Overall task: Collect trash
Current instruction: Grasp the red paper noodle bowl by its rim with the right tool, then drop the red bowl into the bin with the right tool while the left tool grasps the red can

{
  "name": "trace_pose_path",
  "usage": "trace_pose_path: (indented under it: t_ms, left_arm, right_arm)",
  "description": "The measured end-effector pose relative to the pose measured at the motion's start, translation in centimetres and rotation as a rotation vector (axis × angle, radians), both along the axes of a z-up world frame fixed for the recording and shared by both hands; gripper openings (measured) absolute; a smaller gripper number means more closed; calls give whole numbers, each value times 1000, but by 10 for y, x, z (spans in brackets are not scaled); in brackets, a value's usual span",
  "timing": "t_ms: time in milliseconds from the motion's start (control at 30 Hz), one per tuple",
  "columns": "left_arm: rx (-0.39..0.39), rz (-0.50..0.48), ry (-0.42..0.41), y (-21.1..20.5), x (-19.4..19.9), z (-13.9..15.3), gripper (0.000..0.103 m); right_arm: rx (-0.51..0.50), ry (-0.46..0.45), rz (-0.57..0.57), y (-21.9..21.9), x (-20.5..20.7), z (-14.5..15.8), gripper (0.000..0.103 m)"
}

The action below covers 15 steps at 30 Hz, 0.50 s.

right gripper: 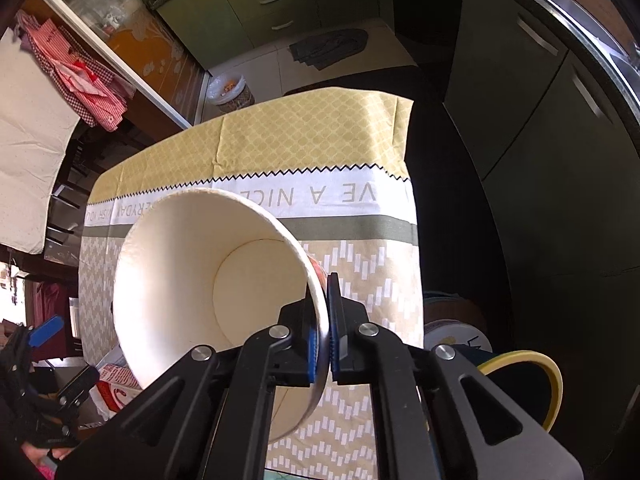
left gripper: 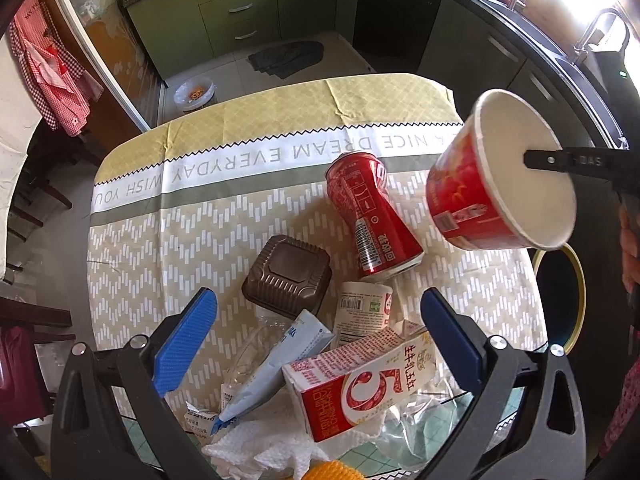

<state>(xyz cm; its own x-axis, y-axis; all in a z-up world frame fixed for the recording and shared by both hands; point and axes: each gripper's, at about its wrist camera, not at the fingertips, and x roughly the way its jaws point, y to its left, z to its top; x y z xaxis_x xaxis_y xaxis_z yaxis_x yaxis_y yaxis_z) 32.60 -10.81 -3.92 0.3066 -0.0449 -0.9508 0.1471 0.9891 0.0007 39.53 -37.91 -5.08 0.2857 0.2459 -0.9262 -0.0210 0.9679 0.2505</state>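
Observation:
My right gripper [right gripper: 323,322] is shut on the rim of a red paper cup [right gripper: 208,280], white inside, and holds it tilted above the table's right edge. The cup also shows in the left wrist view [left gripper: 500,176], in the air at the right. My left gripper [left gripper: 316,324] is open and empty over a heap of trash: a red-and-white milk carton [left gripper: 360,380], a blue-white wrapper [left gripper: 276,364], a small white carton [left gripper: 364,308], a brown plastic box [left gripper: 288,276] and a dented red soda can [left gripper: 372,216]. A bin with a yellow rim [left gripper: 576,300] [right gripper: 548,380] stands beside the table at the right.
The table carries a yellow and beige patterned cloth [left gripper: 200,208]. White tissue [left gripper: 260,452] lies at the near edge. Green cabinets [left gripper: 224,12], a dark mat [left gripper: 288,56] and a lined floor bin [left gripper: 194,94] are beyond. Dark counters [right gripper: 540,100] run along the right.

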Motion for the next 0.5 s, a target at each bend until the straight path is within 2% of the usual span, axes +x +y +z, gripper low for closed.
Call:
trace_pose_path:
  t_ms: [167,300,367,433,500]
  left_arm:
    - [-37,34,44,-13,26,-16,97]
    - [-80,66,68,-20,45,-29,95]
    - [-97,84,79,-21,54,-34,82]
    - [-112,99,102,-22,61,-41,74]
    - [-127,125,124,-21,67,-48,72]
  right_arm:
    - [18,-41,-42,-52,-39,24,6]
    - [11,-60,-88,-96,-80,30,6]
    - [4,-53,-109,-116,-100,25,7]
    - [0,-44,-129,-134,-118,18,8]
    - [-2,-35,-147,-150,-132,9,9]
